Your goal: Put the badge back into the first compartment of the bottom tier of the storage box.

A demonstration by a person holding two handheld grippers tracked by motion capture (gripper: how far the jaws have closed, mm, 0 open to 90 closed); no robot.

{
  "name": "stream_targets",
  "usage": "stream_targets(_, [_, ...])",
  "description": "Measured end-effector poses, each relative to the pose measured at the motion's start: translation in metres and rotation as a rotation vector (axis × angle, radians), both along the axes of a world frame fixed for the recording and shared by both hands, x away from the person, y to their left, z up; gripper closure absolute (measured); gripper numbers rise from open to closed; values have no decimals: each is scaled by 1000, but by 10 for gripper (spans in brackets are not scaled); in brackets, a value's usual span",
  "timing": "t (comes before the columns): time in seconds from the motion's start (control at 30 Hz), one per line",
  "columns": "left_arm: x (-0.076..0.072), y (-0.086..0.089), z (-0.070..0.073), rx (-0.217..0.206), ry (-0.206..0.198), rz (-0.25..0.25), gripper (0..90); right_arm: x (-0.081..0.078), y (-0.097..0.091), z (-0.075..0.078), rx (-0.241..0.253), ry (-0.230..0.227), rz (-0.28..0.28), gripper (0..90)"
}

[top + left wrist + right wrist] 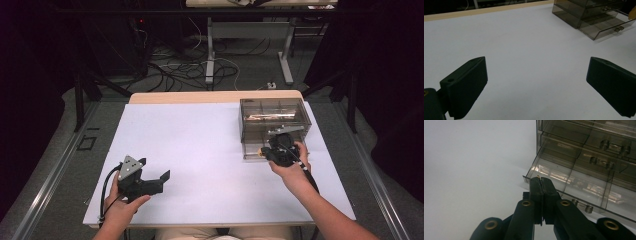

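That clear plastic drawer [564,182] looks light, stiff and slick; right gripper [541,178] fingers pressed together, grab its knob [581,206].

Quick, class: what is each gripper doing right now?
Left gripper: open, holding nothing, above the white table.
Right gripper: shut, empty, at the pulled-out bottom drawer of the smoky clear plastic drawer box.

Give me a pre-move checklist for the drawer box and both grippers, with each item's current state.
1. Bottom drawer of the drawer box pulled out: ok.
2. Right gripper shut, at the open drawer's front edge: ok.
3. Something tiny and yellowish at its fingers' tip; whether it is held: cannot tell.
4. Left gripper open and empty, away from the box: ok.
5. White table bare between the grippers: ok.
6. Upper drawers closed: ok.
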State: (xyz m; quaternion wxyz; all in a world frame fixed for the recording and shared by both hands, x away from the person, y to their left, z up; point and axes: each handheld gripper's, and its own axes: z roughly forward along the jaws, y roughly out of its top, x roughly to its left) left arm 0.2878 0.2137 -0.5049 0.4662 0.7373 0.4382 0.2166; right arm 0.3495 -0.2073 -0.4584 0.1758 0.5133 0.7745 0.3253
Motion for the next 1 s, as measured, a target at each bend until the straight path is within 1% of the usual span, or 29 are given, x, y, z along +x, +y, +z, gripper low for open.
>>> stream_targets(0.1, [0, 0, 0, 0, 0, 0, 38, 3, 1, 0, -17, 0, 1, 889])
stream_targets(0.13, [0, 0, 0, -1, 0, 0, 38, 5, 1, 0, -14, 5, 0, 889])
stream_targets(0.17, [0, 0, 0, 0, 0, 0, 38, 6, 1, 0, -23, 0, 3, 889])
stream_targets(0.43, [0, 0, 0, 1, 0, -1, 39, 17, 0, -1, -31, 9, -14, 889])
stream_targets(0.6, [0, 0, 0, -1, 1, 0, 39, 25, 0, -4, -33, 14, -28, 890])
stream_targets(0.73, [0, 0, 0, 1, 2, -1, 39, 31, 0, -8, -49, 19, -33, 890])
stream_targets(0.83, [0, 0, 0, 2, -2, -3, 39, 35, 2, -10, -51, 27, -43, 890])
stream_targets(0.87, [0, 0, 0, 2, 2, -1, 39, 37, 2, -10, -63, 26, -43, 889])
stream_targets(0.9, [0, 0, 0, 1, 2, -1, 39, 38, 3, -11, -56, 28, -46, 890])
stream_targets(1.0, [0, 0, 0, 1, 1, -1, 39, 41, 3, -13, -65, 34, -52, 889])
